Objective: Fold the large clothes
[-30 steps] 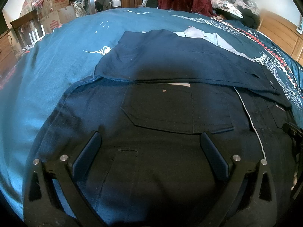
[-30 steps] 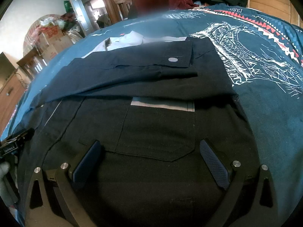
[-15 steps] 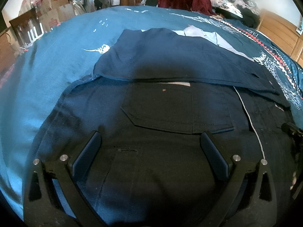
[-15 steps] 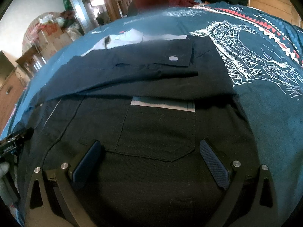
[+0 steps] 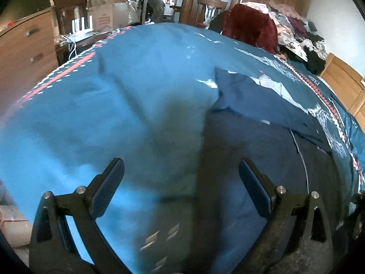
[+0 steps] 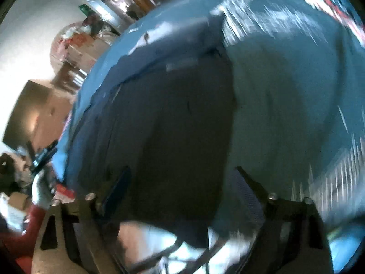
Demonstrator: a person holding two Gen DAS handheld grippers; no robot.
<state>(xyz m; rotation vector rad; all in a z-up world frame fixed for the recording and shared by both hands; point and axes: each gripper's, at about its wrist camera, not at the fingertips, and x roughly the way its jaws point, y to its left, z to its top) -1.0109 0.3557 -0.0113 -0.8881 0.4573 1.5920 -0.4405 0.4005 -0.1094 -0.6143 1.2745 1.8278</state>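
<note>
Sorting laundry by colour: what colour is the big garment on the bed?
Dark navy garment, clearest in the left wrist view.

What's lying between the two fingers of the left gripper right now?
In the left wrist view, bare blue bedspread fills most of the open left gripper; the dark garment's left edge lies by its right finger.

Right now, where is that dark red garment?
In the left wrist view, the dark red garment sits at the far edge of the blue bedspread, upper right, beside a wooden chair.
</note>
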